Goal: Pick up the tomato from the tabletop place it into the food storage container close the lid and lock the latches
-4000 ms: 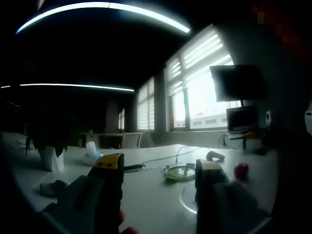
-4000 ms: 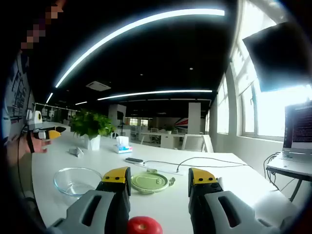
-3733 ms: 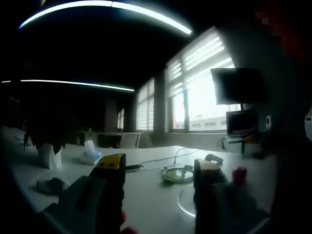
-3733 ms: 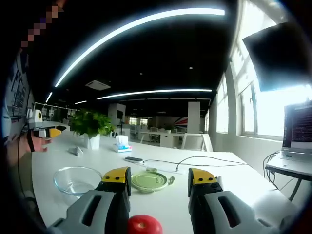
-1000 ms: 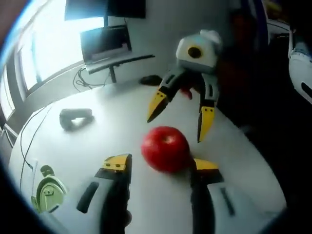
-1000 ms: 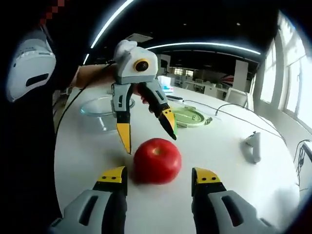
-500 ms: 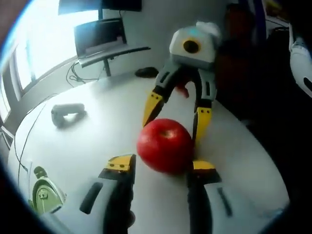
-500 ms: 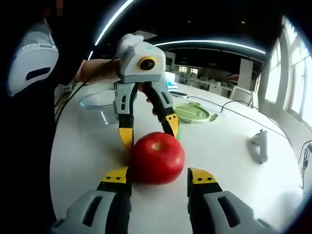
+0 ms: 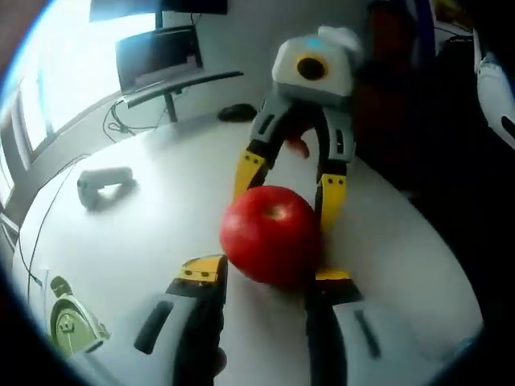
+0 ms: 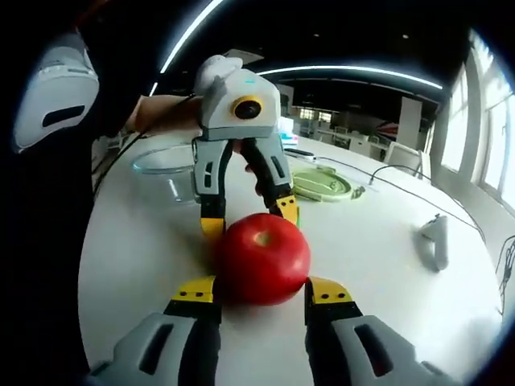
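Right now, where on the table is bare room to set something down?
Bare tabletop lies between the tomato, the green lid and the grey controller. It is crowded around the tomato, where both grippers meet, and by the glass bowl.

White worktop [image 10: 137, 241], round-edged.
Tomato [image 10: 262, 257] near its edge; glass bowl [image 10: 165, 173], green lid [image 10: 326, 186], grey controller [image 10: 435, 240] and cable [image 10: 386, 173] farther in.

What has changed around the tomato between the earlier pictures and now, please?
Both grippers have closed in on the tomato from opposite sides: the right gripper and left gripper now bracket it, jaws narrowed but not clearly clamped. The tomato stays on the table; the glass bowl and green lid are unmoved.
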